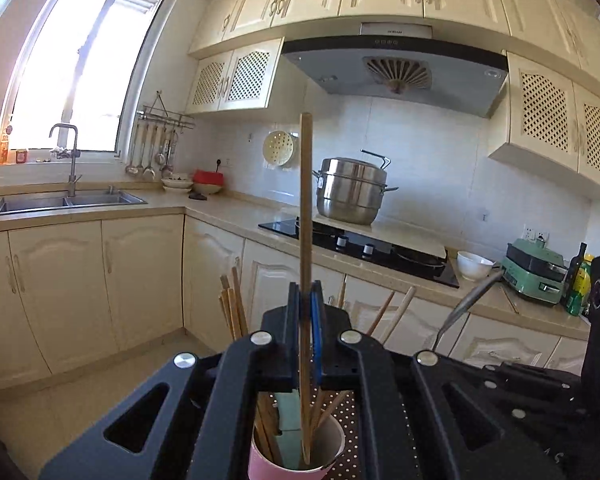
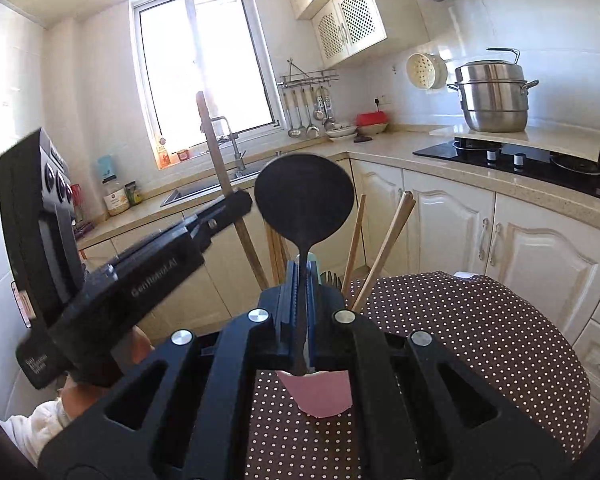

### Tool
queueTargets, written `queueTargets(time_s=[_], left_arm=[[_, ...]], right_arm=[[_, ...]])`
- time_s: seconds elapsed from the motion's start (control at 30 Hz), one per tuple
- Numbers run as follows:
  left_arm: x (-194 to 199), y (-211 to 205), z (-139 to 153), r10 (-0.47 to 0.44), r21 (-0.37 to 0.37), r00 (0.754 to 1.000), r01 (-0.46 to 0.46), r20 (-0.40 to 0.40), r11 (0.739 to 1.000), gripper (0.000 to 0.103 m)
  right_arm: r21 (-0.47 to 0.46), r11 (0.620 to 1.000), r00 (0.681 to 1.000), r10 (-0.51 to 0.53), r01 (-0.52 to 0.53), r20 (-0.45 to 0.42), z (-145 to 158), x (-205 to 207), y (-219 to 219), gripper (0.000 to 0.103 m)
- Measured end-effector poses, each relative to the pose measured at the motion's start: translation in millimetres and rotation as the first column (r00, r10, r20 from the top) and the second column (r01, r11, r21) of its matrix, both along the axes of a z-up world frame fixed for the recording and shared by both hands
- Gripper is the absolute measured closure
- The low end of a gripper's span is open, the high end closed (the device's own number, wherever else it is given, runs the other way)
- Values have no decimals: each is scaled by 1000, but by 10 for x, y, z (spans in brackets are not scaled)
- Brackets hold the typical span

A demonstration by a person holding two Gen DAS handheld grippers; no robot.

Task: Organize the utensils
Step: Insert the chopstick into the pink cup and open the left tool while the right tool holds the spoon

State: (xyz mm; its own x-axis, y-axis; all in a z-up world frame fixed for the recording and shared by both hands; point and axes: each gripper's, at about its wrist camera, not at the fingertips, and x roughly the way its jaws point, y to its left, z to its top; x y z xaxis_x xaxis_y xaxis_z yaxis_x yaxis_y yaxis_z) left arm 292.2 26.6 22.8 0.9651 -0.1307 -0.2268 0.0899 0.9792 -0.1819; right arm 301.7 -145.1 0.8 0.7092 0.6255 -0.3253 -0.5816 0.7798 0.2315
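While tongs grip, chopsticks (image 2: 384, 248) crowd cup (image 2: 320, 394).

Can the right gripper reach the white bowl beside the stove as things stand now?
Probably not right away. The right gripper is shut on the black spoon over the pink cup, so it is occupied. The white bowl sits away on the counter.

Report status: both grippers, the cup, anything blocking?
Left gripper shut on chopstick, tip in pink cup. Right gripper shut on black spoon. Nothing blocking.
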Motion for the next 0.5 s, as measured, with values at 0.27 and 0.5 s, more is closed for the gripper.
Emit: queueTargets(time_s=[0.27,0.5], left_arm=[[9,27,-139,20,29,999,-19,-46,999,70],[-118,139,-141,41,-1,998,-41,-46,999,53]], right_arm=[[-4,1000,1000,-10,11,26,30,-4,52,99],[1,999,997,-45,45,59,35,20,59,99]])
